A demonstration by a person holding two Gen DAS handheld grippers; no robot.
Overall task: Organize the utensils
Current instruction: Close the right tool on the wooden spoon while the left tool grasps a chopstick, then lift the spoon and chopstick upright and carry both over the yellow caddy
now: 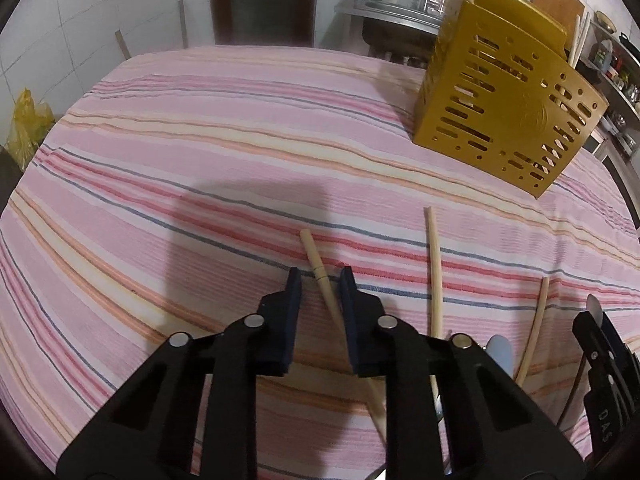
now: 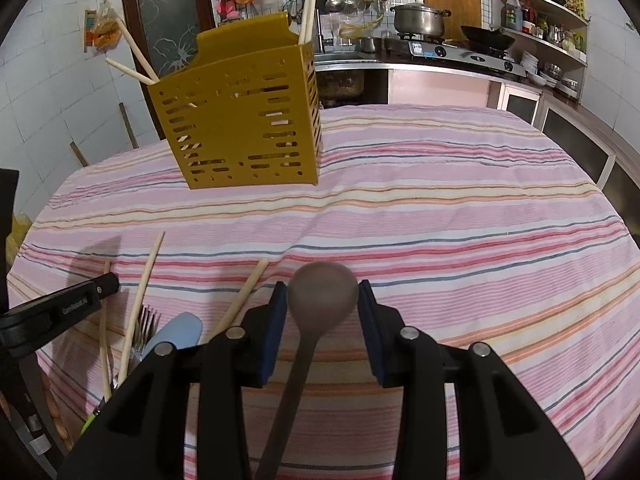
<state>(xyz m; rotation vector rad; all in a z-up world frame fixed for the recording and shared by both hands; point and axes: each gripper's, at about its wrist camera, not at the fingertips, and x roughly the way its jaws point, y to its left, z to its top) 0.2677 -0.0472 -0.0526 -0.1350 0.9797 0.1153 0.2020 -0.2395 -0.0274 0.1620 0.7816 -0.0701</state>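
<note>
My left gripper (image 1: 320,276) points down at the striped table with a pale chopstick (image 1: 311,246) lying between its jaws. The chopstick runs close to the right pad and the pads stand apart from it. My right gripper (image 2: 323,286) is shut on the bowl of a brown spoon (image 2: 304,360), whose handle runs back under the camera. It also shows at the right edge of the left wrist view, right gripper (image 1: 600,336). A golden slotted utensil holder (image 1: 500,112) (image 2: 240,128) stands on the table beyond, with chopsticks in it.
Two more chopsticks (image 1: 436,272) (image 1: 534,328) lie right of my left gripper. A blue spatula (image 2: 178,332), a fork (image 2: 144,324) and chopsticks (image 2: 142,300) lie in a pile at the near left. A sink, stove and pot (image 2: 418,20) stand behind the table.
</note>
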